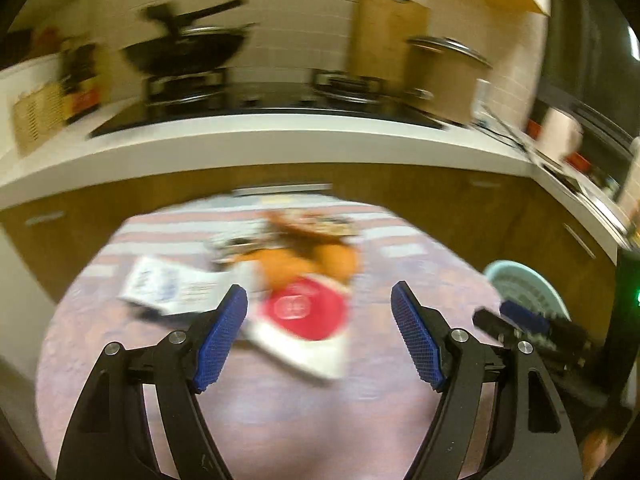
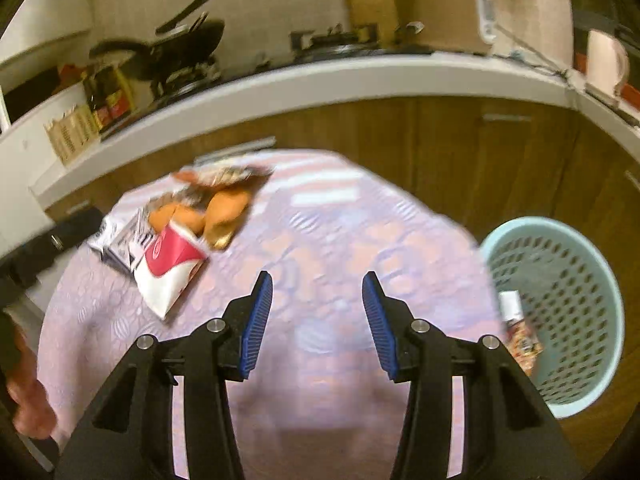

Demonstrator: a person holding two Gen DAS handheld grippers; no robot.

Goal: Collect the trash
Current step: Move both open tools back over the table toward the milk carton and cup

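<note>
A pile of trash lies on the pink patterned tablecloth (image 2: 320, 240): a red-and-white packet (image 1: 308, 320) (image 2: 168, 268), an orange wrapper (image 1: 296, 264) (image 2: 216, 212), a white printed packet (image 1: 160, 284) (image 2: 116, 240) and a dark crumpled wrapper (image 1: 304, 226). My left gripper (image 1: 320, 304) is open and empty, just short of the red-and-white packet. My right gripper (image 2: 317, 288) is open and empty over bare cloth, right of the pile. A pale blue perforated basket (image 2: 568, 312) (image 1: 524, 288) stands to the right, with a wrapper (image 2: 520, 336) inside it.
A white counter edge (image 1: 280, 136) over wooden cabinets (image 2: 480, 160) curves behind the table. On it stand a black wok (image 1: 184, 52), a large pot (image 2: 440, 8) and jars (image 2: 108, 96). The right gripper shows at the right in the left wrist view (image 1: 520, 320).
</note>
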